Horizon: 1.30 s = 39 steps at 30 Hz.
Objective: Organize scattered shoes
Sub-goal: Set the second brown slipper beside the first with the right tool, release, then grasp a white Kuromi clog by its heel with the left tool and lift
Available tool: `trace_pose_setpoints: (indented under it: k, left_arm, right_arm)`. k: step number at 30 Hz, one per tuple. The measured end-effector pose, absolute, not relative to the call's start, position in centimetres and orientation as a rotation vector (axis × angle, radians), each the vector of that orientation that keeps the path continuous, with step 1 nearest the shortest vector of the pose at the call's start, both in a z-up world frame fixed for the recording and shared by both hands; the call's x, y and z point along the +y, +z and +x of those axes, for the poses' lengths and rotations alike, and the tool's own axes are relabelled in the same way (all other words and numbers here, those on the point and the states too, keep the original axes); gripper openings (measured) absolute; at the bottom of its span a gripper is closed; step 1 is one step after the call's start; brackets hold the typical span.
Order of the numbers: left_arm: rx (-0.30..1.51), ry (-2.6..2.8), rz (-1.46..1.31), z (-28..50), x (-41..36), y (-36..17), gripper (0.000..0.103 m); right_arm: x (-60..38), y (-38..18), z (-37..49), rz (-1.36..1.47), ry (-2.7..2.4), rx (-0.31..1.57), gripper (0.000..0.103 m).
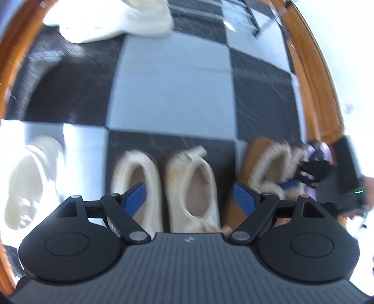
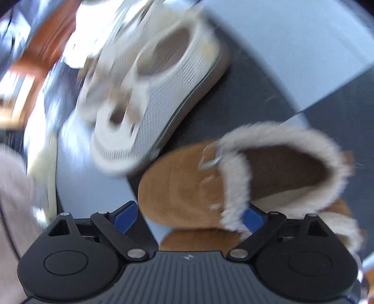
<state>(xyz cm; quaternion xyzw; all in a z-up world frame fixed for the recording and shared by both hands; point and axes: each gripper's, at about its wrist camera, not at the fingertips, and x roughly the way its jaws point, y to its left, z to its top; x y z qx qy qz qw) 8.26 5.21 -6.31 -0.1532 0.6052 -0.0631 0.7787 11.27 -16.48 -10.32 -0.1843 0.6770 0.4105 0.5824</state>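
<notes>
Two cream mesh slip-on shoes (image 1: 138, 187) (image 1: 194, 187) stand side by side on the checkered floor, heels toward me. My left gripper (image 1: 190, 198) hovers open just above them, one blue pad over each side of the pair. To their right lies a tan fur-lined slipper (image 1: 264, 168), with my right gripper (image 1: 311, 168) at its opening. In the right wrist view that slipper (image 2: 187, 194) sits between the wide-apart fingers of my right gripper (image 2: 188, 217), whose right pad touches the fur collar. A second tan slipper (image 2: 198, 240) lies under it. The cream pair (image 2: 163, 88) is blurred beyond.
A white sneaker (image 1: 25, 175) lies at the left and another white shoe (image 1: 116, 21) at the top. Orange wooden trim (image 1: 311, 77) borders the floor on the right, by a white wall. A dark metal rack (image 1: 236, 14) stands at the far end. Pale clothing (image 2: 14, 198) shows at left.
</notes>
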Motion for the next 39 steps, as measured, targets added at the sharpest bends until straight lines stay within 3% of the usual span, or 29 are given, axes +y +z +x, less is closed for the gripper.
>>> trace_pose_setpoints:
  k: [5, 10, 14, 21, 23, 24, 25, 27, 28, 30, 34, 39]
  left_arm:
    - [1.235, 0.024, -0.339, 12.6, 8.8, -6.9, 0.089]
    - [1.138, 0.172, -0.442, 20.4, 13.3, -8.1, 0.089]
    - [0.973, 0.368, -0.151, 26.2, 14.0, -8.7, 0.094]
    - [1.009, 0.345, -0.278, 32.3, 14.5, -12.3, 0.094]
    - [1.09, 0.389, -0.308, 34.3, 14.5, -13.7, 0.095]
    - [1.127, 0.448, -0.341, 34.9, 14.7, -14.4, 0.103]
    - [1.153, 0.504, -0.37, 35.3, 15.0, -15.1, 0.102]
    - [1.132, 0.581, -0.406, 35.1, 15.5, -15.8, 0.095]
    - [1.112, 0.57, -0.417, 34.9, 15.5, -15.9, 0.079]
    - [1.087, 0.557, -0.377, 34.7, 15.1, -16.0, 0.07]
    - [1.125, 0.519, -0.217, 34.6, 13.5, -16.1, 0.036]
    - [1.16, 0.442, -0.101, 33.3, 12.7, -16.2, 0.017]
  right_arm:
    - [-18.7, -6.8, 15.2, 0.088, 0.745, 1.437, 0.098]
    - [-18.9, -6.0, 16.5, 0.166, 0.712, 1.422, 0.098]
    - [-19.7, -6.8, 16.5, 0.308, 0.69, 1.402, 0.098]
    - [-20.4, -7.4, 16.4, 0.345, 0.698, 1.401, 0.098]
    - [-20.5, -7.5, 16.8, 0.351, 0.695, 1.394, 0.098]
    - [-20.5, -7.6, 16.9, 0.355, 0.694, 1.39, 0.098]
    - [-20.4, -8.0, 17.2, 0.355, 0.704, 1.387, 0.098]
    - [-20.5, -9.0, 17.4, 0.338, 0.696, 1.388, 0.098]
    - [-20.6, -9.5, 17.3, 0.332, 0.678, 1.39, 0.098]
    - [-20.8, -10.4, 17.2, 0.329, 0.652, 1.397, 0.098]
    - [-21.2, -11.7, 16.8, 0.353, 0.654, 1.436, 0.098]
    - [-21.2, -11.4, 16.7, 0.343, 0.641, 1.421, 0.098]
